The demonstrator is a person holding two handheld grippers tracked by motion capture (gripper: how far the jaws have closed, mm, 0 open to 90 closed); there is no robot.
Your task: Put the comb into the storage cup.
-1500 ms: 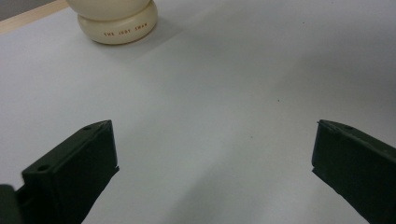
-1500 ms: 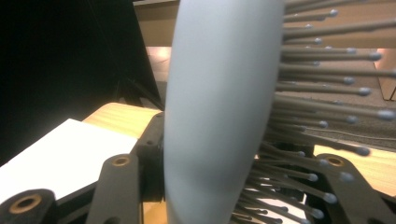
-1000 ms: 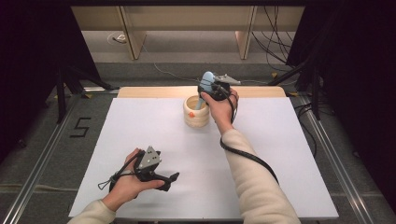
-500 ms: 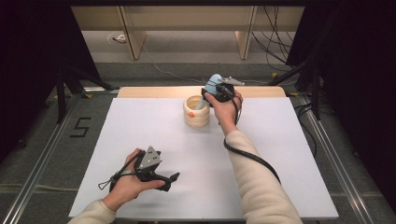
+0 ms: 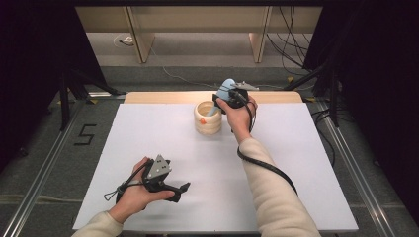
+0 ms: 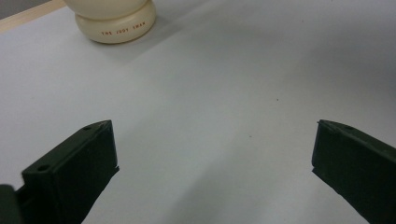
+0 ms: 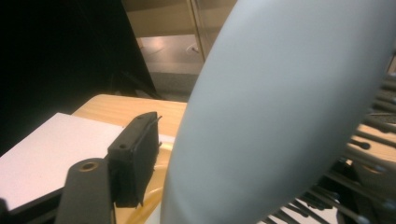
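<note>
**Hairbrush at the cup, jaws easing apart**

Near the far edge of the bench [image 5: 148,148], about midway along it, we see a cream ribbed cup [image 5: 207,118] standing upright on the white surface. Our right gripper [image 5: 223,101] hangs just beside the cup's right side, at rim height, with a pale blue hairbrush [image 5: 225,89] between its jaws. The brush leans down toward the mouth of the cup. From the right gripper view, the brush's smooth blue back [image 7: 289,107] looms very close, its dark bristles [image 7: 369,158] fanning out on the right, and one black jaw stands to its left. The jaws have just been opening with the brush between them; we cannot tell whether the pads press on it now.

Close to the near edge, toward the left corner, our left gripper [image 5: 180,190] lies low over the bench in the left hand [image 5: 136,192]. Its jaws are spread wide with bare white surface between them, and the cup's base [image 6: 114,21] sits well ahead of it.
</note>
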